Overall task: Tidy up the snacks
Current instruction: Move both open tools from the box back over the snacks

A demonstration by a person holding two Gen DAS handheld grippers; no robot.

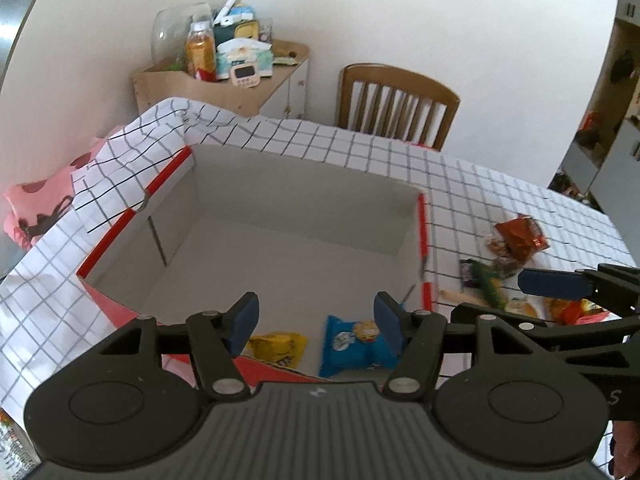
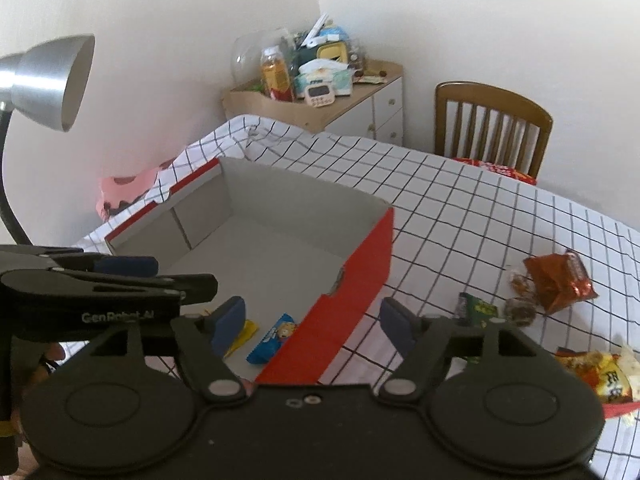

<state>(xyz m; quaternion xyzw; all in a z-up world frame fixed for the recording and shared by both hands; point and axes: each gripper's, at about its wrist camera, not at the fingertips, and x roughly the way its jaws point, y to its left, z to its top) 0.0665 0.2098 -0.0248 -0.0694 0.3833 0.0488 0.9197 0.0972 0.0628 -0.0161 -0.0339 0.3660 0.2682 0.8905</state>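
Observation:
A red cardboard box (image 1: 423,240) with a grey inside stands on the checked tablecloth; it also shows in the right wrist view (image 2: 360,264). A blue snack pack (image 1: 354,346) and a yellow pack (image 1: 278,346) lie in its near corner; both show in the right wrist view, blue (image 2: 274,338) and yellow (image 2: 242,336). My left gripper (image 1: 316,322) is open and empty above the near end of the box. My right gripper (image 2: 312,324) is open and empty over the box's right wall. Loose snacks lie to the right: a brown-red bag (image 2: 560,280), a green pack (image 2: 480,310), a yellow-orange pack (image 2: 604,376).
A wooden chair (image 2: 492,128) stands at the table's far side. A low cabinet (image 2: 320,108) with bottles and tissues is in the corner. A silver lamp (image 2: 48,80) hangs at the left. Pink cloth (image 1: 36,208) lies beyond the table's left edge.

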